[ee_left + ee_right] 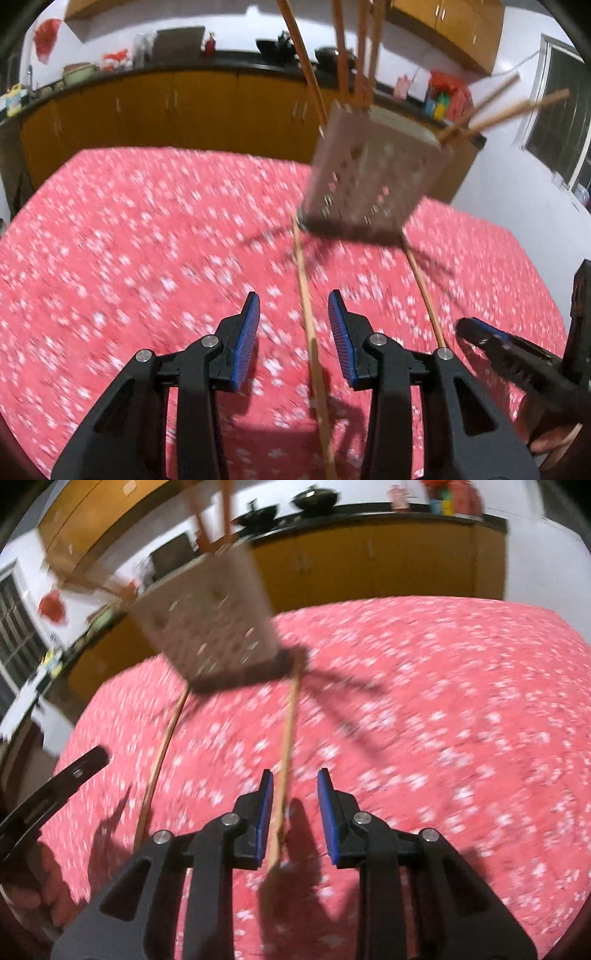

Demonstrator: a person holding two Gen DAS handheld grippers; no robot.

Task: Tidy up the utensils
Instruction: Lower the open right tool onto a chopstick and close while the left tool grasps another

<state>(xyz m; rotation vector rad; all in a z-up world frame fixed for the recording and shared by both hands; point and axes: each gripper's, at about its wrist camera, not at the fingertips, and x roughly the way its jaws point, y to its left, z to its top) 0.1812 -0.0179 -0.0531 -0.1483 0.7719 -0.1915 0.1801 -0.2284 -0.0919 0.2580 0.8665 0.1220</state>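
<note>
The holder [373, 181] (perforated, with sticks poking out the top) stands on the red tablecloth [147, 240]. Two chopsticks [310, 325] lie in front of it. Left gripper [293, 332] gapes empty; right gripper [294, 805] seems parted around one chopstick.

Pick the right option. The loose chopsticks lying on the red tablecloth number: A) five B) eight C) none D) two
D: two chopsticks lie on the tablecloth, one between the open left gripper's fingers, the other to its right; the rest stand in the perforated holder.
</note>
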